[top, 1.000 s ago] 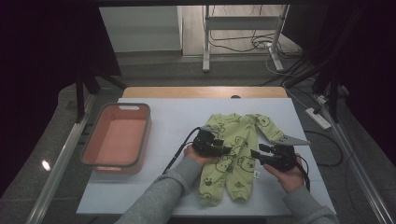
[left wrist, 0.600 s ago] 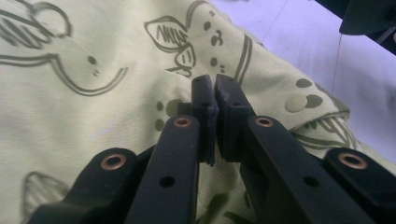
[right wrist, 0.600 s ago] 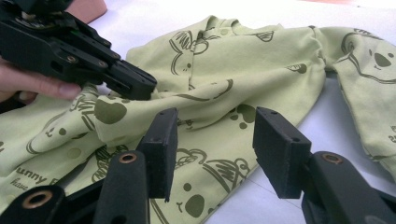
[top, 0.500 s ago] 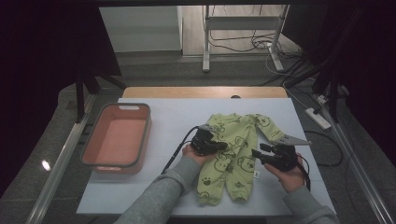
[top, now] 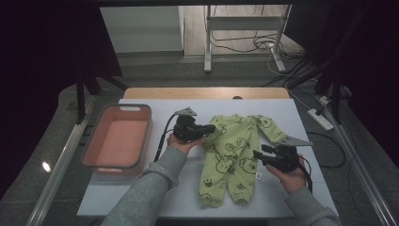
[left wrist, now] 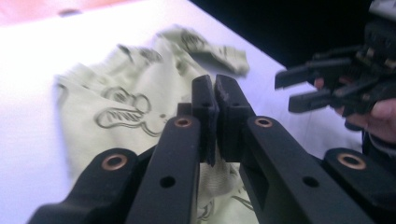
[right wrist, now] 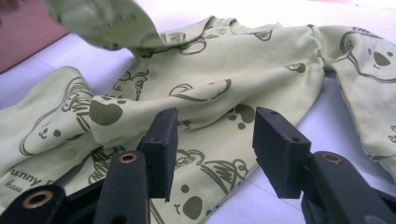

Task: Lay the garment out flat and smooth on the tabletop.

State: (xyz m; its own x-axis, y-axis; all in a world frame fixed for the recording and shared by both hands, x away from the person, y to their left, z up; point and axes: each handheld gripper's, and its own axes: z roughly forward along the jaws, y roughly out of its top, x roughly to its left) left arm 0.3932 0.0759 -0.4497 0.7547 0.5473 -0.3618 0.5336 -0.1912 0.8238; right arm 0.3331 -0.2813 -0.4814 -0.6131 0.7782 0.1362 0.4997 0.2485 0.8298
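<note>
A light green baby romper point(top: 230, 155) with bear prints lies spread on the white table point(top: 155, 193), legs toward me. My left gripper point(top: 210, 127) is at the garment's left shoulder, and its jaws stand pressed together point(left wrist: 214, 88) on the left sleeve. That sleeve point(right wrist: 102, 23) hangs lifted off the table in the right gripper view. My right gripper point(top: 256, 154) hovers at the romper's right side, jaws parted point(right wrist: 215, 119) with nothing between them, just above the cloth point(right wrist: 224, 84). It also shows far right in the left gripper view point(left wrist: 287, 91).
A salmon-pink bin point(top: 147, 136) stands on the table's left part, with nothing in it. A wooden strip point(top: 202, 92) runs along the table's far edge. White table surface lies bare in front of the bin and around the romper's legs.
My left gripper has moved left and upward, away from the romper's middle, taking the left sleeve with it. The right gripper has stayed where it was.
</note>
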